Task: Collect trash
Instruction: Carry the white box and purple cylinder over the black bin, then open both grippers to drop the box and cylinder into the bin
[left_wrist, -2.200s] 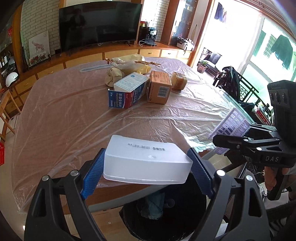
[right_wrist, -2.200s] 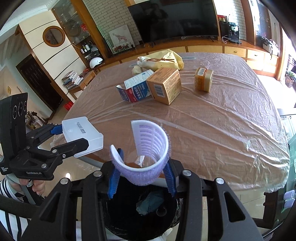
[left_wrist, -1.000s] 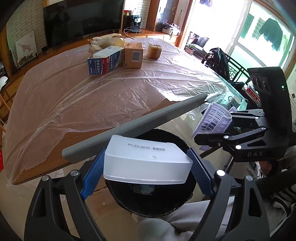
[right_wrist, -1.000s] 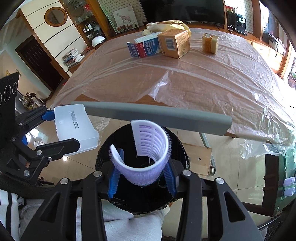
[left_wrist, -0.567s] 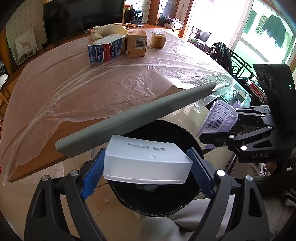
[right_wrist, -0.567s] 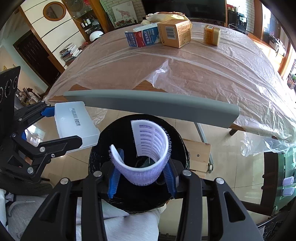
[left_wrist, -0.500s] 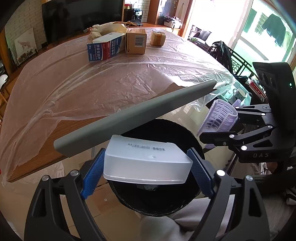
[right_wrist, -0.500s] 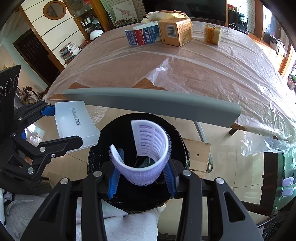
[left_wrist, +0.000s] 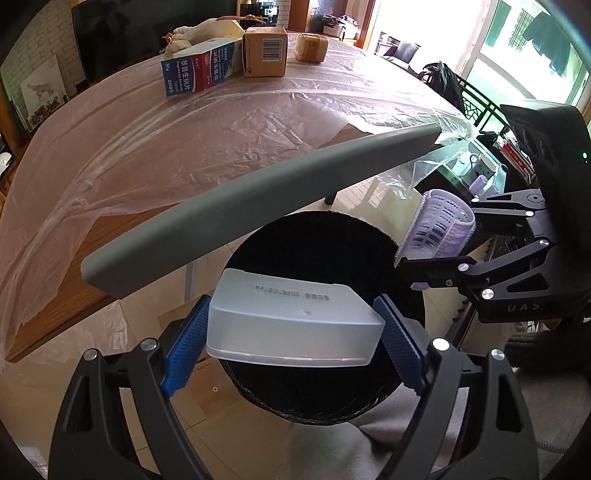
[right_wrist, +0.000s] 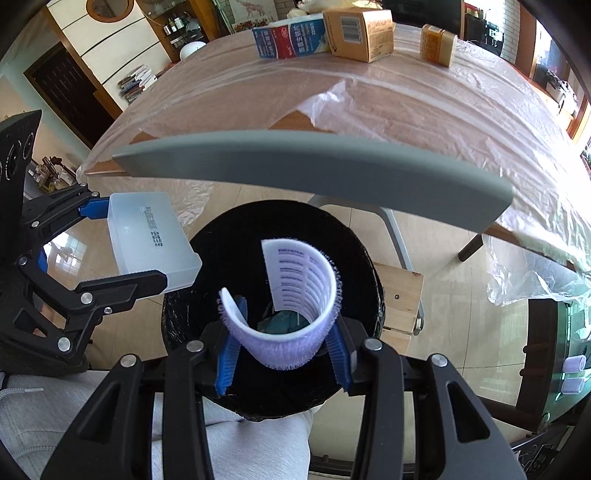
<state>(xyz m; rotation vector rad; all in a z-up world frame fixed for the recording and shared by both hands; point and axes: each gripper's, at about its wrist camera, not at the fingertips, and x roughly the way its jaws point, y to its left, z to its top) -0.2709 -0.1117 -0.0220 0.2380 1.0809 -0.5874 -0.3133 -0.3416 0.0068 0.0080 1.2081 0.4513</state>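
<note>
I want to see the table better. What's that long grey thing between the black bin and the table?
A grey chair back crosses between the black bin and the table, seen in both views.

A wooden table (left_wrist: 66, 302) is covered by plastic sheeting (left_wrist: 229, 122). At its far end, a carton (left_wrist: 199, 68), a cardboard box (left_wrist: 265, 51) and a small pack (left_wrist: 312, 47) are seen on the sheeting.

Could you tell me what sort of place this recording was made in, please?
Most likely a home living-dining room: a large wooden table under a plastic sheet, a flat-screen TV on a long wooden cabinet, and laundry hanging outside the window.
</note>
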